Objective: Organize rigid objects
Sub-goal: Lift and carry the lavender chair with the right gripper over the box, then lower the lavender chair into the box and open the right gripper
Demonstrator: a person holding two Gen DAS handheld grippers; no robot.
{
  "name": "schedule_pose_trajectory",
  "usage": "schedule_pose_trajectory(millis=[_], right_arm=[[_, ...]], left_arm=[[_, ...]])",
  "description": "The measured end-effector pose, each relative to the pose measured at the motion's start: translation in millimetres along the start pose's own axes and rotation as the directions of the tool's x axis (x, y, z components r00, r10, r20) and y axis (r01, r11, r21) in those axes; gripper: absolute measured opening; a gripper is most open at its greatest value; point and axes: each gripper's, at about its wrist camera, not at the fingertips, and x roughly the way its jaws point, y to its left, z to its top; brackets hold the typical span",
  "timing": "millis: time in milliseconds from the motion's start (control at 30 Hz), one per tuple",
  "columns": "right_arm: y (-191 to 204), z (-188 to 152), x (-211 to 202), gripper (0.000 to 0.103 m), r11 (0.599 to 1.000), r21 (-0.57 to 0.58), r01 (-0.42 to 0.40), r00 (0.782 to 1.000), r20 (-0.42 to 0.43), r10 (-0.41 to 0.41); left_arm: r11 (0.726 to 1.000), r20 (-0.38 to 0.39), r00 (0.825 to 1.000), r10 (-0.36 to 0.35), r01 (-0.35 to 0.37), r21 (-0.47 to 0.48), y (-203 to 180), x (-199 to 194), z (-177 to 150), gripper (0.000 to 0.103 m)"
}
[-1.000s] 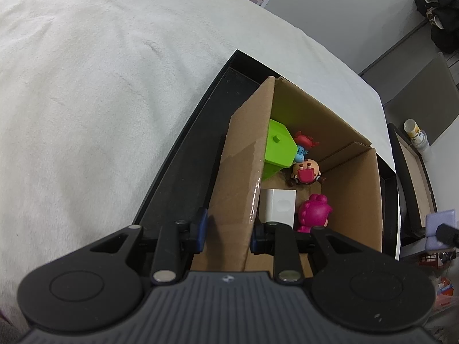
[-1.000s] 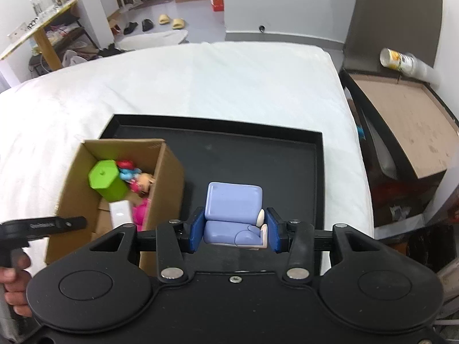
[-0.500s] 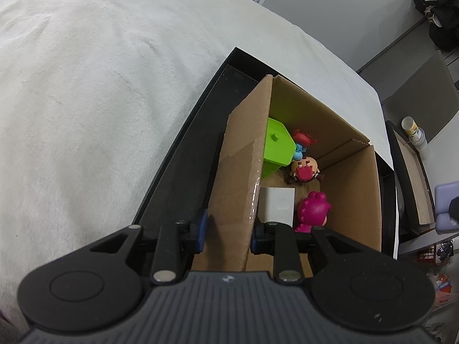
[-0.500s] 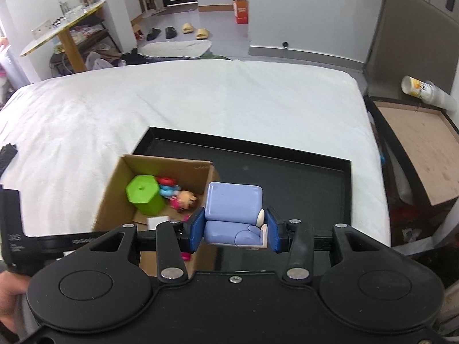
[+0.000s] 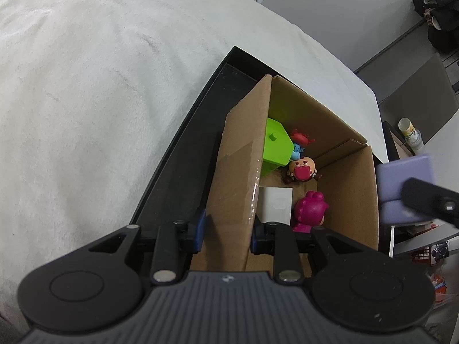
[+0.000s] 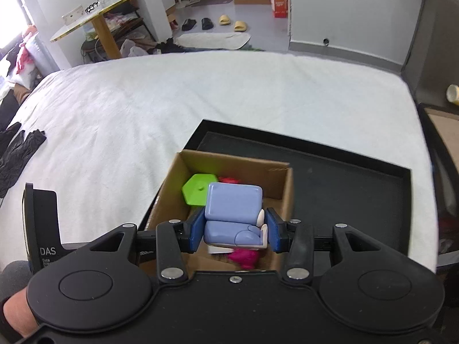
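A brown cardboard box [image 5: 348, 197] stands in a black tray [image 5: 183, 160] on a white bed. Its left wall [image 5: 238, 177] is pinched by my left gripper [image 5: 228, 229], which is shut on it. Inside lie a green hexagonal block [image 5: 275, 146], a red crab toy [image 5: 301, 137], a round brown figure [image 5: 302, 169], a white cube [image 5: 274, 205] and a magenta figure [image 5: 311, 209]. My right gripper [image 6: 233, 230] is shut on a lilac toy armchair [image 6: 233, 215], held above the box [image 6: 284, 197]. That armchair [image 5: 404, 186] shows at the right edge of the left wrist view.
The black tray [image 6: 358, 200] has bare floor to the right of the box. The white bed cover [image 6: 172, 109] spreads around it. Black gloves [image 6: 17, 152] lie at the bed's left edge. A dark side table with a bottle [image 5: 410, 134] stands beyond the bed's right side.
My right gripper has carried the armchair leftward, from above the bare tray to above the box. The left gripper has kept still on the box wall.
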Motion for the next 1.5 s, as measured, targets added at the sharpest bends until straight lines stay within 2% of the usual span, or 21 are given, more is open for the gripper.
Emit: schedule_pose_trajectory(millis=[367,1133,1300,1500], right_arm=[[11,-3,39,0.044,0.997,0.071,-0.032,0.995,-0.087,0.038],[23,-1,98,0.046,0.974,0.21,-0.083,0.973,-0.194,0.124],[17,-1,96,0.046,0.964,0.242,-0.107,0.97,-0.186,0.154],[7,-2,78,0.046,0.961,0.258,-0.101,0.977,-0.157,0.145]], left_arm=[[1.0,0.0,1.0,-0.012,0.012,-0.004,3,0,0,0.027],[0.999,-0.005,0.999,-0.041,0.041,0.017,6,2,2,0.028],[0.999,-0.008,0.999,-0.049,0.049,0.01,8,3,2,0.029],[0.999,-0.012,0.999,-0.047,0.047,0.007,8,2,2,0.029]])
